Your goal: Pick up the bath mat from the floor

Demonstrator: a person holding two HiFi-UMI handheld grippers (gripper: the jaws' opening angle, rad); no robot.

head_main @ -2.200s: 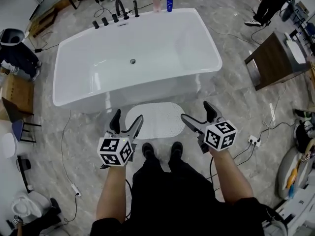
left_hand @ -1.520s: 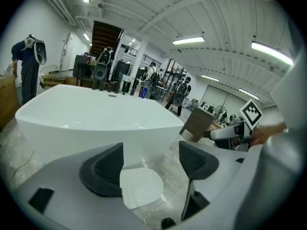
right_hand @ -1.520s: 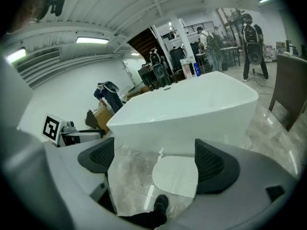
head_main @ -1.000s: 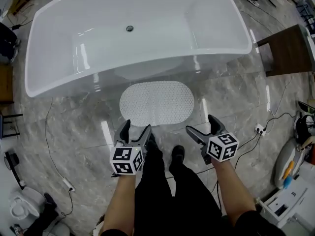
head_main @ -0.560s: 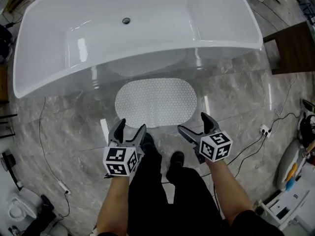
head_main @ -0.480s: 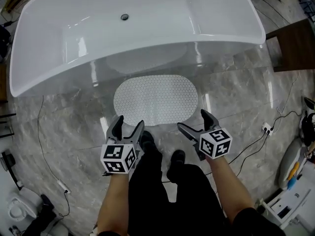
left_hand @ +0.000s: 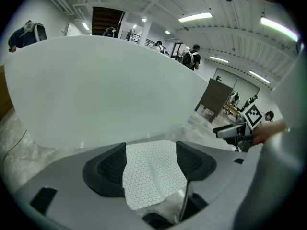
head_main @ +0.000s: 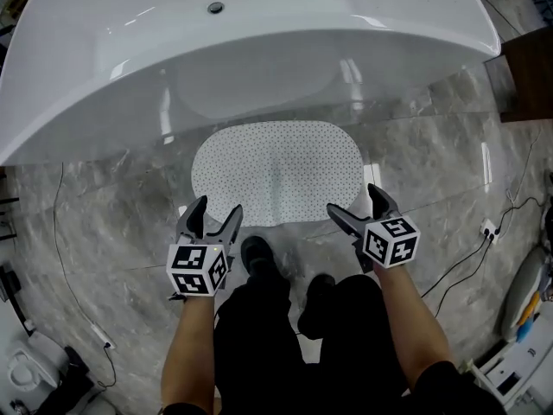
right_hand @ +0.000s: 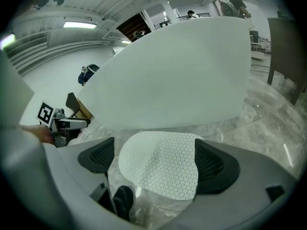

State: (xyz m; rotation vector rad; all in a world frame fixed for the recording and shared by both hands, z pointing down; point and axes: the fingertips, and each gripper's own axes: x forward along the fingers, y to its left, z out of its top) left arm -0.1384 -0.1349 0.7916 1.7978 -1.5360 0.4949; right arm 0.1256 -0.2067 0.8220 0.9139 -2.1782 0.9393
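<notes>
The bath mat (head_main: pixel 276 172), a white oval sheet with small dots, lies flat on the grey marble floor in front of the tub. My left gripper (head_main: pixel 210 216) hovers open above its near left edge, nothing between the jaws. Over the near right edge my right gripper (head_main: pixel 359 208) is open too and holds nothing. The left gripper view shows the bath mat (left_hand: pixel 152 171) between the open left gripper (left_hand: pixel 150 163) jaws, farther off. In the right gripper view the bath mat (right_hand: pixel 160 167) lies beyond the wide-open right gripper (right_hand: pixel 158 163).
A large white bathtub (head_main: pixel 259 50) stands right behind the mat. The person's black shoes (head_main: pixel 259 258) are on the floor just short of the mat. Cables (head_main: pixel 471 253) trail on the floor at the right and left. A dark wooden cabinet (head_main: pixel 529 72) is at the far right.
Both grippers have come down toward the floor and closer to the mat's near edge. The head has dropped too, so mat and tub look larger. Jaws stay apart.
</notes>
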